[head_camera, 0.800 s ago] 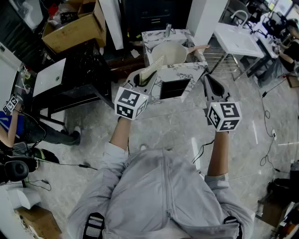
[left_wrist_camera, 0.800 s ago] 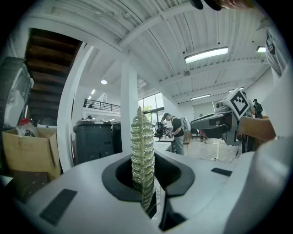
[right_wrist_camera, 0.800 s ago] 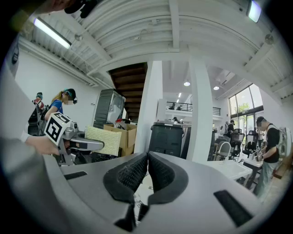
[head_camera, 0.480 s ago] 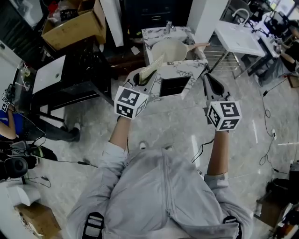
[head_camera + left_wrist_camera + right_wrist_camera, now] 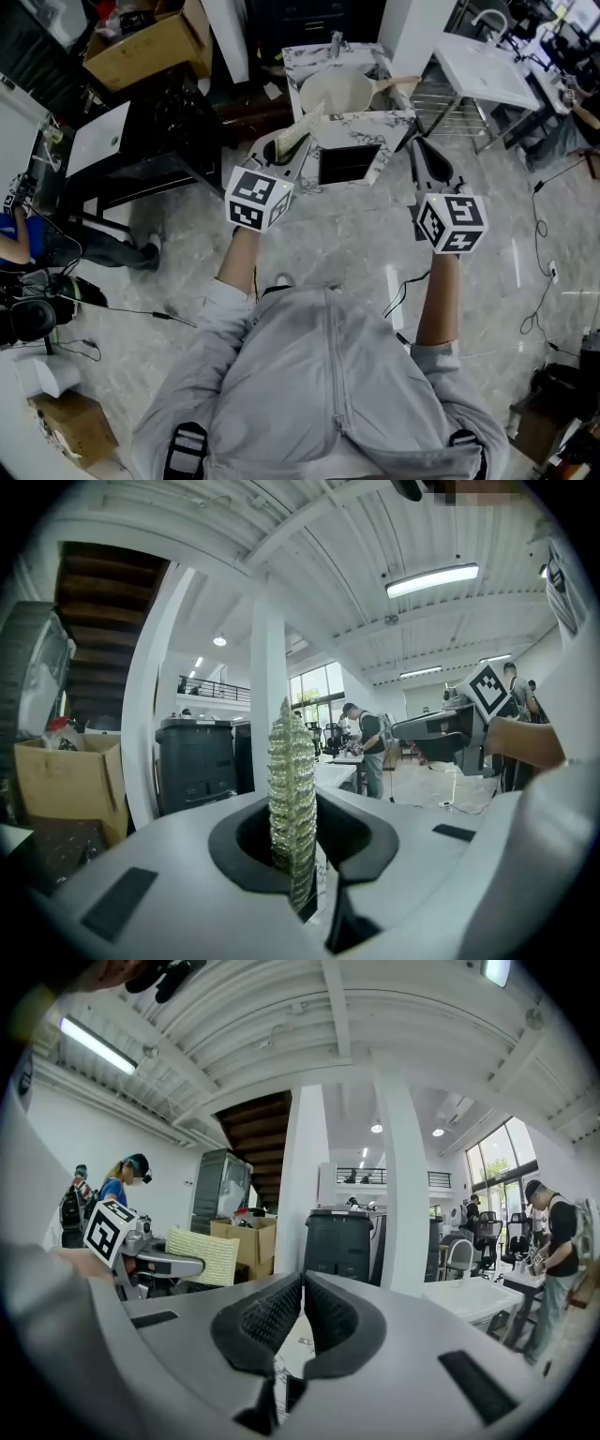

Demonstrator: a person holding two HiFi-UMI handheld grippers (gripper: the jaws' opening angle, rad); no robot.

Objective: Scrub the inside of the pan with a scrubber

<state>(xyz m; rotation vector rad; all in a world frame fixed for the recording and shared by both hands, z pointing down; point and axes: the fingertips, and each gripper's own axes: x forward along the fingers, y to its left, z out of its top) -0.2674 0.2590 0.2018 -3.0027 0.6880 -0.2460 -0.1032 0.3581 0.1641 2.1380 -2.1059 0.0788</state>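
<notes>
A cream pan (image 5: 336, 94) rests on a marble-patterned sink stand (image 5: 375, 127), its handle (image 5: 403, 84) pointing right. My left gripper (image 5: 291, 145) is held in the air in front of the stand, shut on a pale green scrubber (image 5: 302, 133). That scrubber (image 5: 292, 799) shows edge-on between the jaws of the left gripper (image 5: 298, 832) in its own view. To the right, at about the same height, my right gripper (image 5: 418, 148) is shut with nothing in it. In its own view the right gripper (image 5: 302, 1288) has its pads pressed together, and the scrubber (image 5: 202, 1255) shows at the left.
A faucet (image 5: 335, 45) stands behind the pan, and the stand has a dark square opening (image 5: 342, 164) at its front. Left of it are a black table (image 5: 141, 159) and a cardboard box (image 5: 150, 47). A white table (image 5: 483, 75) and a wire rack (image 5: 441, 117) stand on the right. Cables (image 5: 539, 234) lie on the floor.
Both grippers have moved up slightly in the head view and kept their grip states. The scrubber stays in the left gripper. The pan has not moved on the stand.
</notes>
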